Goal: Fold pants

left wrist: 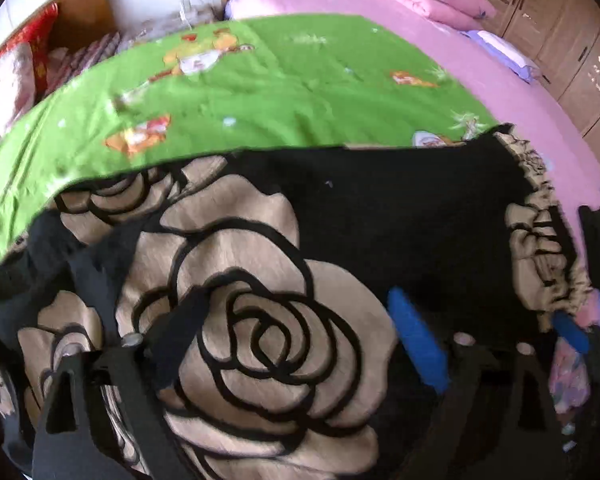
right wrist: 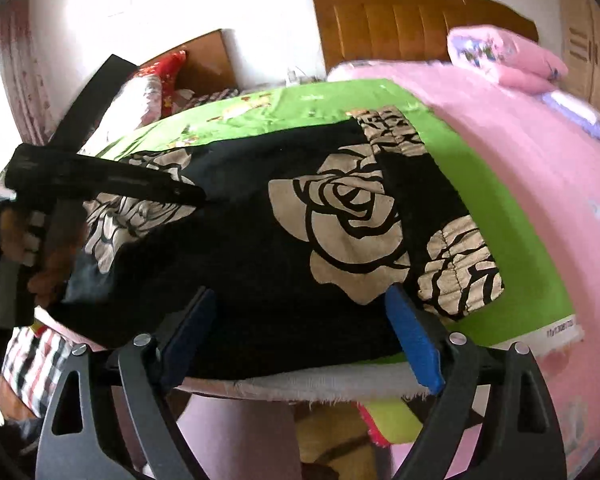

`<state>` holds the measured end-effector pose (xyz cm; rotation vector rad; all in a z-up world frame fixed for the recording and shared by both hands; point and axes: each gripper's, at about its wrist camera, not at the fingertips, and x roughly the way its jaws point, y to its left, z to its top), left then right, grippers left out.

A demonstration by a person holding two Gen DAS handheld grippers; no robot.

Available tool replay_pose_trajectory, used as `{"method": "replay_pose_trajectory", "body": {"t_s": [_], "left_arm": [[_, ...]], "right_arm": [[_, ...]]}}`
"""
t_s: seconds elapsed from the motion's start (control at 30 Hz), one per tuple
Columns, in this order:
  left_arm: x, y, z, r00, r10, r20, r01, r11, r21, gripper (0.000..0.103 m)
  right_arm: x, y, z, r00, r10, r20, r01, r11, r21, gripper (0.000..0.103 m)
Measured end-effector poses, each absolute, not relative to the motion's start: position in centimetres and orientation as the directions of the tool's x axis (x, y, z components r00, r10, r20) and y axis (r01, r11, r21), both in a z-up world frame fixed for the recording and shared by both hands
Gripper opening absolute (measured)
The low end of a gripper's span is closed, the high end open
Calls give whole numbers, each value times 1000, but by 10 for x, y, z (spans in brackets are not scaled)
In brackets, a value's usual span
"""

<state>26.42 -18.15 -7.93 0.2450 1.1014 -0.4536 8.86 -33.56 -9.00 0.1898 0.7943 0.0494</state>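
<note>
Left wrist view: left gripper (left wrist: pixel 296 344) hangs released over the rose-print pants (left wrist: pixel 260 280), spread flat on the green sheet (left wrist: pixel 260 80), probably for folding.

Right wrist view: right gripper (right wrist: pixel 300 340) released, empty; pants (right wrist: pixel 260 220) lie just beyond its fingers, at the bed's near edge.

The pants (right wrist: pixel 284 216) are black with large beige rose prints outlined in black. They lie folded into a compact, roughly rectangular bundle, flat on the green sheet (right wrist: pixel 492 216) at the near edge of the bed. The gathered elastic waistband, also rose-printed, sits along the right end. In the left wrist view one big rose (left wrist: pixel 260 320) fills the near left part of the fabric.
</note>
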Motion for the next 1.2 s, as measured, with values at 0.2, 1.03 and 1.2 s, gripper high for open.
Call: {"method": "replay_pose_trajectory", "body": {"t_s": [0.2, 1.03, 1.2], "left_arm": [[249, -119, -30, 496, -348, -796, 420, 898, -131, 98], [245, 421, -21, 557, 152, -817, -502, 845, -185, 100], [244, 469, -41, 528, 108, -843, -542, 807, -236, 92]], "right_arm": [[79, -334, -59, 754, 89, -651, 39, 983, 180, 85], [181, -6, -19, 537, 548, -642, -615, 775, 148, 88], [198, 26, -18, 442, 607, -660, -683, 705, 191, 88]]}}
